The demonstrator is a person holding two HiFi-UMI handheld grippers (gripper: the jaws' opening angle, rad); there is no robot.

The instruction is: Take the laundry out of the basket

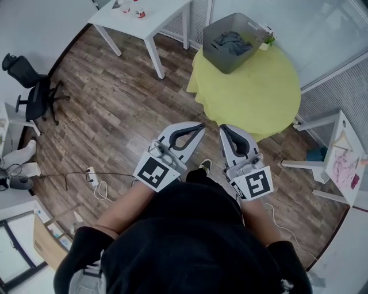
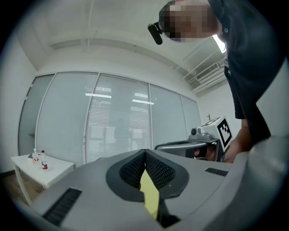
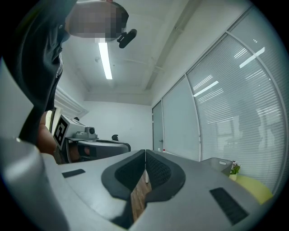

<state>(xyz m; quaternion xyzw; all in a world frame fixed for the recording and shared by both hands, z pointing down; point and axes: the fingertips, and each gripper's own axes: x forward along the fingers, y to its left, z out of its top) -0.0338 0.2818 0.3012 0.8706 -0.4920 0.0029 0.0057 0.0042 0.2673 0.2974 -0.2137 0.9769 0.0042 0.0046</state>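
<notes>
Wood-plank flooring (image 1: pixel 115 115) fills the room, with a glass wall and blinds (image 2: pixel 117 122) along one side. On the far side of the floor stands a round worktop (image 1: pixel 259 97) covered with a yellow cloth. To its left stands a white table (image 1: pixel 155 20), and a black office chair (image 1: pixel 34 92) is at the room's left edge.

A grey basket (image 1: pixel 221 60) sits on the far left part of the round worktop, close to the edge. The laundry (image 1: pixel 229 41), a crumpled grey-blue heap, lies inside it.

Both grippers are held close to the person's body, well apart from the basket, side by side and pointing towards the worktop. The left gripper (image 1: pixel 201 125) has its jaws pressed together with nothing between them, and only the yellow cloth shows through the slot below the pads. The right gripper (image 1: pixel 223 127) likewise has its jaws together and empty, with floor planks showing through its slot.

Small red-capped bottles (image 1: pixel 140 11) stand on the white table.
</notes>
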